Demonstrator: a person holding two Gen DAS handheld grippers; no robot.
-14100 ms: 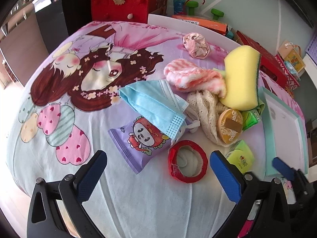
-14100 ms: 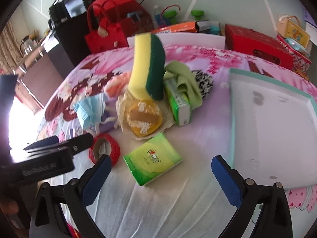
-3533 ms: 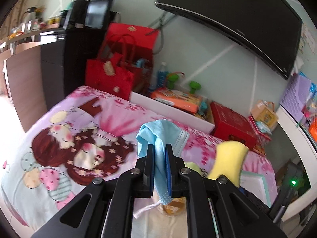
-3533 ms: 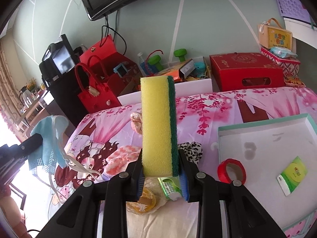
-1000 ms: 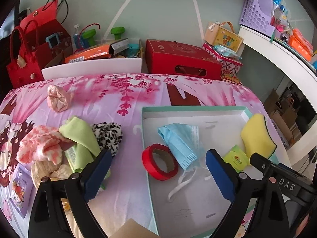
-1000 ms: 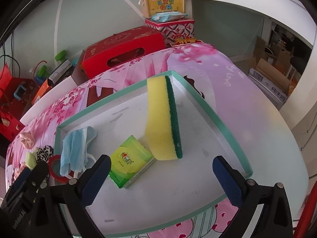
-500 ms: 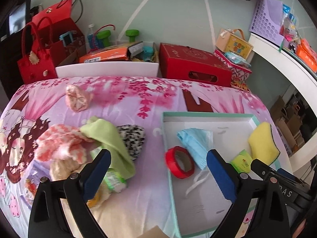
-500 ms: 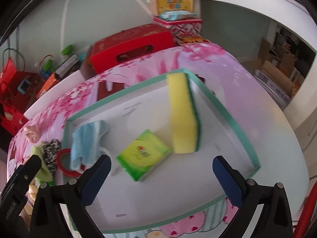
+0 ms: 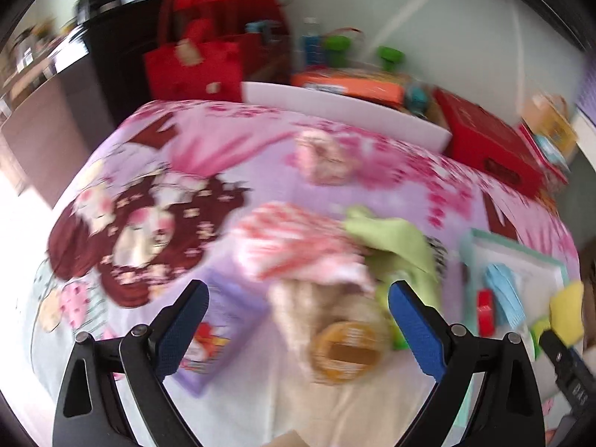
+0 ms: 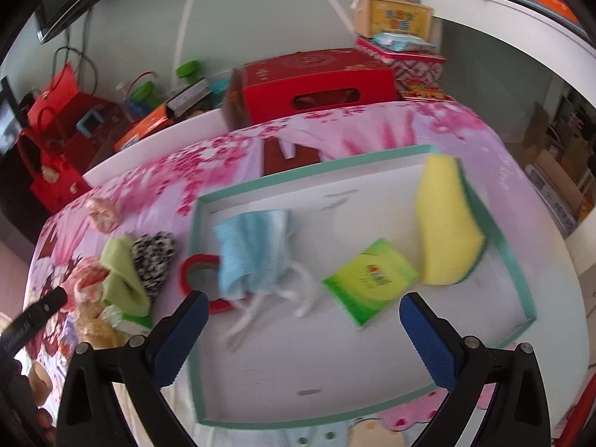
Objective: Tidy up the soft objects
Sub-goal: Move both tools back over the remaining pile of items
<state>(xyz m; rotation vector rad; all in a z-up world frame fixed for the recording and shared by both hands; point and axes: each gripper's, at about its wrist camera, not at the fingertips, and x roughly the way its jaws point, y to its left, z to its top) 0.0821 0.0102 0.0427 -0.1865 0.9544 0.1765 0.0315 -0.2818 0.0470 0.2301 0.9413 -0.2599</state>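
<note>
In the right wrist view a white tray with a teal rim (image 10: pixel 516 257) holds a blue face mask (image 10: pixel 253 249), a green tissue pack (image 10: pixel 370 279), a yellow sponge (image 10: pixel 445 231) and a red tape ring (image 10: pixel 195 268). My right gripper (image 10: pixel 301 339) hovers open over the tray's near part. The left wrist view is blurred: my left gripper (image 9: pixel 298 329) is open above a pile with a pink striped cloth (image 9: pixel 298 246), a green cloth (image 9: pixel 395 238), a beige lace cloth (image 9: pixel 298 305) and a round orange tin (image 9: pixel 346 346). A pink scrunchie (image 9: pixel 324 156) lies farther back.
A purple snack packet (image 9: pixel 219 331) lies by the left finger. A leopard-print piece (image 10: pixel 154 257) sits between pile and tray. Red bags (image 9: pixel 208 63), a red box (image 10: pixel 316 85) and a white board (image 9: pixel 342 106) stand behind the cartoon-print bedspread (image 9: pixel 149 205). The bed edge drops at right (image 10: pixel 551 231).
My left gripper has swung left from the tray to over the cloth pile, with motion blur. My right gripper has drifted left and back over the tray; both stay open.
</note>
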